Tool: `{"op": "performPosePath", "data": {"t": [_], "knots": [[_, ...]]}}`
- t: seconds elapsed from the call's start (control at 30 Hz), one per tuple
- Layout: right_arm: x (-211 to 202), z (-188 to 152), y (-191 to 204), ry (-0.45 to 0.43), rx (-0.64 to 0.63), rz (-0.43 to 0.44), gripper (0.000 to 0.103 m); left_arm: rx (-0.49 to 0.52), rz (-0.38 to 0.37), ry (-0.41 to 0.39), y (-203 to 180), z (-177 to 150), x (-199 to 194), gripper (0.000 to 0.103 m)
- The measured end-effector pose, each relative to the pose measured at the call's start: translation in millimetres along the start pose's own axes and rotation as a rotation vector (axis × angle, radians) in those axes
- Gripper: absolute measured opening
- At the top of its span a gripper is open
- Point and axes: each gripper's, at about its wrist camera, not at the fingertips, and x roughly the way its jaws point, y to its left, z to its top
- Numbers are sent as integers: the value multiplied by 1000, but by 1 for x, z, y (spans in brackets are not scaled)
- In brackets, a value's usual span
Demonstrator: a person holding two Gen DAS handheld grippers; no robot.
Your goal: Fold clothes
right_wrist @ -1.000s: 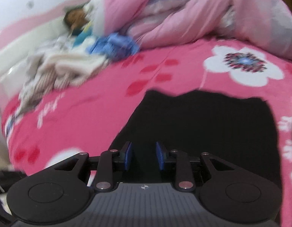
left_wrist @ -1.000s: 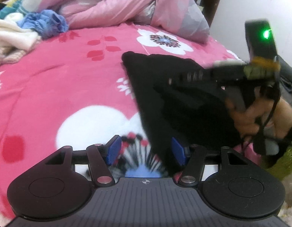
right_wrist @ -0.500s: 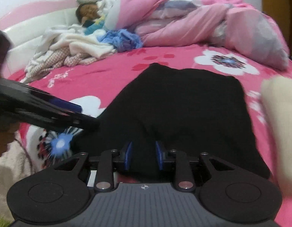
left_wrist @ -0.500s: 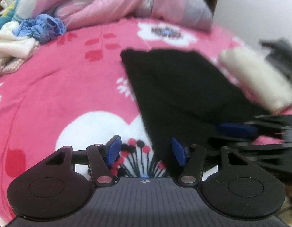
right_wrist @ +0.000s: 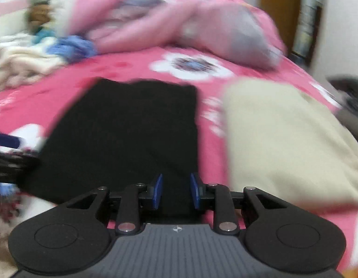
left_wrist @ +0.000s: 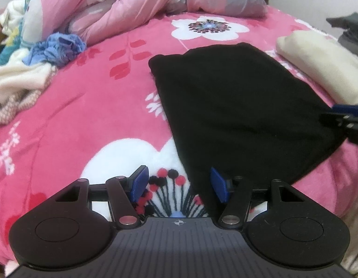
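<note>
A black garment (left_wrist: 237, 115) lies folded flat on the pink floral blanket (left_wrist: 86, 115). My left gripper (left_wrist: 179, 185) is open at the garment's near left corner; the cloth edge runs past its right pad, and nothing is held. In the blurred right wrist view the black garment (right_wrist: 123, 134) fills the middle. My right gripper (right_wrist: 176, 193) hovers at its near right corner, jaws a narrow gap apart with black cloth showing in the gap. The right gripper (left_wrist: 346, 115) also shows at the left wrist view's right edge, beside the garment's right corner.
A folded cream garment (left_wrist: 318, 69) lies right of the black one, with a grey item (left_wrist: 350, 32) beyond it. Loose clothes, a blue piece (left_wrist: 60, 48) among them, are heaped at the far left. A bunched pink duvet (left_wrist: 132, 7) lies along the back.
The right gripper has swung from above the black garment down and right to its near right corner. The left gripper has hardly moved and stays open.
</note>
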Motion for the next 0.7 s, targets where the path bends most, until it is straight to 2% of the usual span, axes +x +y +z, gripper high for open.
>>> {"op": "performPosePath", "data": {"t": [0.03, 0.17, 0.27, 0.7], "knots": [[-1, -1, -5, 4, 24, -18, 27, 6, 6, 0, -1, 0, 0, 59], [-21, 2, -5, -67, 49, 10, 27, 19, 20, 6, -4, 2, -1, 59], [-26, 3, -3, -82, 47, 28, 27, 28, 31, 10, -6, 3, -1, 59], [-29, -12, 5, -65, 82, 60, 28, 76, 88, 16, -19, 4, -2, 60]]}}
